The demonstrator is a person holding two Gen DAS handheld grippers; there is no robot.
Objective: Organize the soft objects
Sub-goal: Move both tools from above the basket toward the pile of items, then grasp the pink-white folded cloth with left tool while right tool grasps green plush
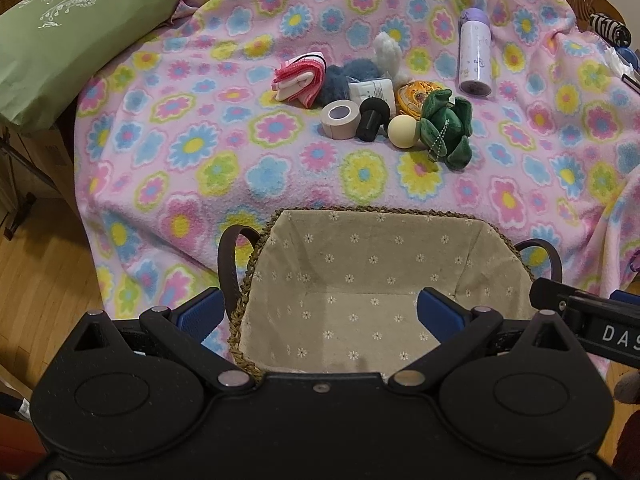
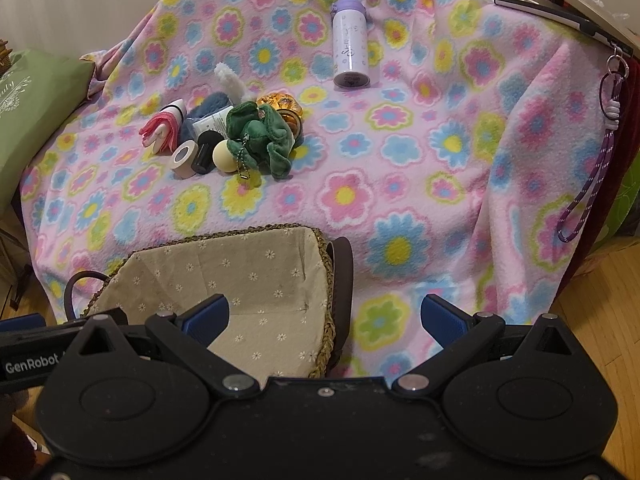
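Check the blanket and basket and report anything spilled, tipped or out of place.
Nothing is spilled or damaged. The lavender bottle lies on its side, apart from the pile. Hard items sit among the soft ones: a tape roll, a cream ball and a black cylinder. The basket is empty.

A green cushion point(image 1: 60, 40) sits far left beside the flowered pink blanket point(image 1: 240, 184). A purple lanyard point(image 2: 592, 168) hangs at the right edge, over wood flooring point(image 1: 44, 280).
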